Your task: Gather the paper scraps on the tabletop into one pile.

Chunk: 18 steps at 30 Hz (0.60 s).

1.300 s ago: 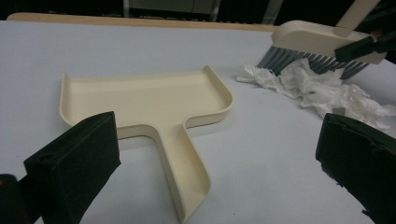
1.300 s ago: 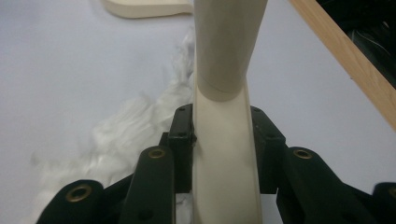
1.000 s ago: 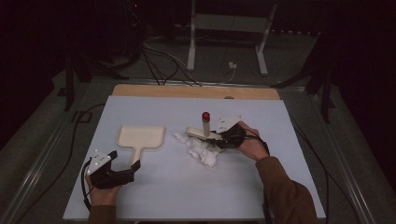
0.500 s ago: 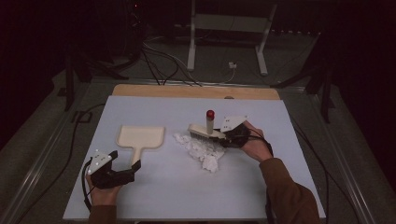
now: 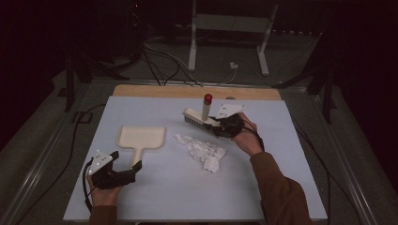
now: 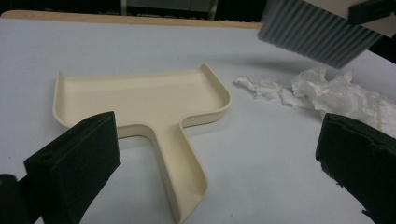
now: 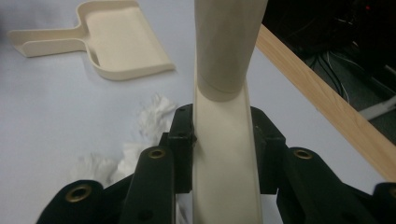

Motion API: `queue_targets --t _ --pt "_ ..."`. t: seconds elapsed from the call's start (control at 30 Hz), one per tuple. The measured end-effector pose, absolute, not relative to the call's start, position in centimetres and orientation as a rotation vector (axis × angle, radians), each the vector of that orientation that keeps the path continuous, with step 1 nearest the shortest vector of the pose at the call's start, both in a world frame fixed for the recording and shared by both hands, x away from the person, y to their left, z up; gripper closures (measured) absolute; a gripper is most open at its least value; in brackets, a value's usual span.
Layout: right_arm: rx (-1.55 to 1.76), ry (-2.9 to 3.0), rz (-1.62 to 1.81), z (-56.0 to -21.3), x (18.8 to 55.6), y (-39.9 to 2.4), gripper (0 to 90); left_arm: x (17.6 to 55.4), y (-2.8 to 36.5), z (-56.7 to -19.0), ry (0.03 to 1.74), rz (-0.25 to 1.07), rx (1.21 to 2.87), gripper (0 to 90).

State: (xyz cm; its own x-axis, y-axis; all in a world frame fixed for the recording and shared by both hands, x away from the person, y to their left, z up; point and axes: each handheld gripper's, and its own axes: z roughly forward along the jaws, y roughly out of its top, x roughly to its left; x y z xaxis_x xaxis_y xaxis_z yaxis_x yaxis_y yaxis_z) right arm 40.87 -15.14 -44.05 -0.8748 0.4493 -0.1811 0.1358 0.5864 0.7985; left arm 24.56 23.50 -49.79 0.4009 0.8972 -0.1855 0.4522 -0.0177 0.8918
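A cream dustpan [image 5: 141,137] lies flat on the white table, its handle [image 6: 183,177] pointing toward the near left. My left gripper [image 5: 133,169] rests open just beyond the handle's end, and the handle lies between its wide jaws in the left gripper view [image 6: 215,168]. My right gripper [image 5: 220,125] is shut on the cream back of a brush [image 7: 224,158] with an upright handle tipped in red [image 5: 207,98]. It holds the brush's grey bristles [image 6: 317,32] in the air behind a pile of crumpled white paper [image 5: 202,151].
A wooden strip [image 5: 197,92] runs along the table's far edge [image 7: 327,107]. Cables and a metal stand [image 5: 227,37] lie on the dark floor beyond it. A cable trails from the left gripper over the near left edge.
My right gripper has lifted the brush off the paper pile and carried it a little toward the far side. The left gripper and the dustpan have stayed put.
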Motion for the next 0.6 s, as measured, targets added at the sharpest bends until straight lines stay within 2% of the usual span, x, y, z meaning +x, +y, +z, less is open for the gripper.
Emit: queue_targets --t 0.27,0.6 --pt "0.468 2.425 1.232 -43.1 40.6 -12.5 67.7 24.5 23.7 -49.8 1.211 0.545 1.633 0.7" --pt "0.685 2.310 1.422 -40.3 39.1 -10.2 67.7 24.5 23.6 -49.8 1.212 0.547 1.634 0.7"
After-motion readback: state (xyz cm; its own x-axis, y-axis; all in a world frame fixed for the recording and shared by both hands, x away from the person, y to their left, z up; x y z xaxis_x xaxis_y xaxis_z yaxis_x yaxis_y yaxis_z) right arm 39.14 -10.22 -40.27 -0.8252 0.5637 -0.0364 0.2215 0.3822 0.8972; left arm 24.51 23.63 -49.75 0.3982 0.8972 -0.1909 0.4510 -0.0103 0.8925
